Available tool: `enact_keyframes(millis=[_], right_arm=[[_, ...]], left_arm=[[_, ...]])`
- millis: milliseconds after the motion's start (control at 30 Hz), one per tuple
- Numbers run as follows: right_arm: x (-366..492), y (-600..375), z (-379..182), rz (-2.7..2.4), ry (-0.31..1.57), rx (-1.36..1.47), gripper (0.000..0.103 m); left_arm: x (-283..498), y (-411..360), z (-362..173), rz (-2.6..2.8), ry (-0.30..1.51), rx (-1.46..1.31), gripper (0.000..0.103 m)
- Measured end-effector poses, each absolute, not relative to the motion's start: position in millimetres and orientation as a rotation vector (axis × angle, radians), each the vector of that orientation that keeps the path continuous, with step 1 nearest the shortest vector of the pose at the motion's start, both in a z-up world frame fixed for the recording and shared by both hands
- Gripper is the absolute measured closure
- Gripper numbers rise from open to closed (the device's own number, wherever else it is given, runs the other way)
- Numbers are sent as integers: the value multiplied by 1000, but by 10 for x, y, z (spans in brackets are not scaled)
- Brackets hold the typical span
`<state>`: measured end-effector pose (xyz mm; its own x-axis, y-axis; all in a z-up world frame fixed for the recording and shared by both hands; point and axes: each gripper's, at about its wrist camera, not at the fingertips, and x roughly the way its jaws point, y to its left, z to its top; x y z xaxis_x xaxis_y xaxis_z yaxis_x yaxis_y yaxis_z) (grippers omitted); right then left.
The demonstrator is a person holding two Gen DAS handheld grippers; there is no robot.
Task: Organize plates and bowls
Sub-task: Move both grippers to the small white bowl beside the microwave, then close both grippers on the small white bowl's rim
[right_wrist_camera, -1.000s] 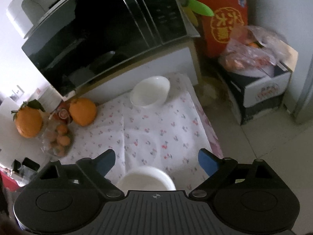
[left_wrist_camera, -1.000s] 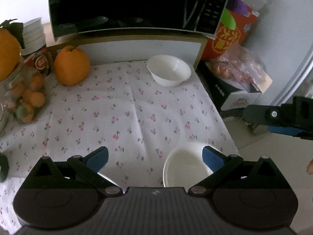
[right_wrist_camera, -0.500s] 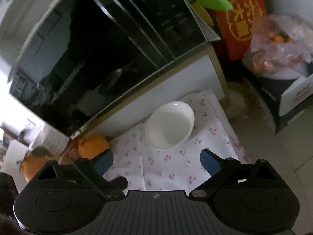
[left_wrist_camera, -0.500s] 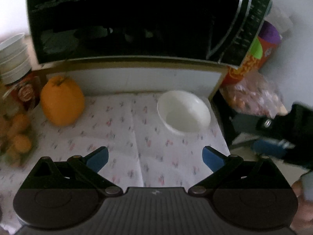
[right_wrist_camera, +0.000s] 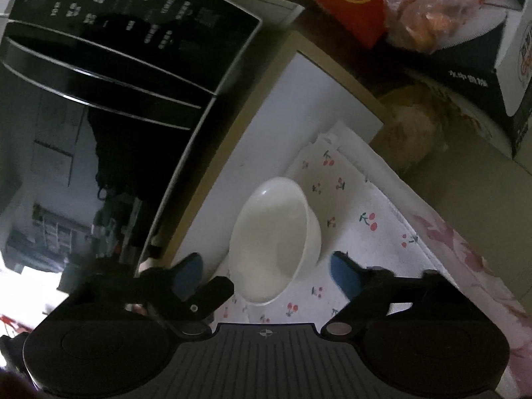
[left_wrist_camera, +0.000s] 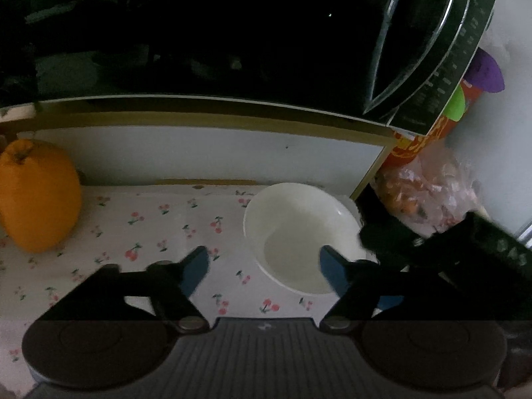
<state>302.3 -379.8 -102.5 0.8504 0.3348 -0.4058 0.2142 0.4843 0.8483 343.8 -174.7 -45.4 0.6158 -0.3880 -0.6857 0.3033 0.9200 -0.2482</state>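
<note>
We judge the white bowl (right_wrist_camera: 272, 236) rigid, glazed, slippery, breakable; both grippers, left gripper (left_wrist_camera: 262, 267) and right gripper (right_wrist_camera: 266, 271), are closing, holding nothing; grip the six-o'clock rim.

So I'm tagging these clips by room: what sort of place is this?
Most likely a home kitchen corner: a black glass-fronted microwave sits on a shelf above a cherry-print tablecloth holding a white ceramic bowl and a large orange citrus fruit.

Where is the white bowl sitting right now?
In both views the white bowl rests on the cherry-print cloth near its back right corner, below the microwave.
</note>
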Motion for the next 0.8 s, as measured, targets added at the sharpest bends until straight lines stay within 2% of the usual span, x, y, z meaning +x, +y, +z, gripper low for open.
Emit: enact_keyframes(millis=[167, 400, 567, 800], right_arm=[[3076, -3845, -1123, 45, 568, 1100, 61], [3064, -3876, -1192, 12, 550, 1112, 84], [3062, -3870, -1198, 1, 550, 1094, 91], [2996, -3858, -1101, 3, 551, 1082, 93]], left_arm=[[3527, -1767, -520, -387, 805, -120, 60], [3614, -1738, -608, -377, 818, -179, 78], [3624, -1739, -640, -363, 824, -190, 92], [3564, -1722, -518, -367, 809, -178, 93]])
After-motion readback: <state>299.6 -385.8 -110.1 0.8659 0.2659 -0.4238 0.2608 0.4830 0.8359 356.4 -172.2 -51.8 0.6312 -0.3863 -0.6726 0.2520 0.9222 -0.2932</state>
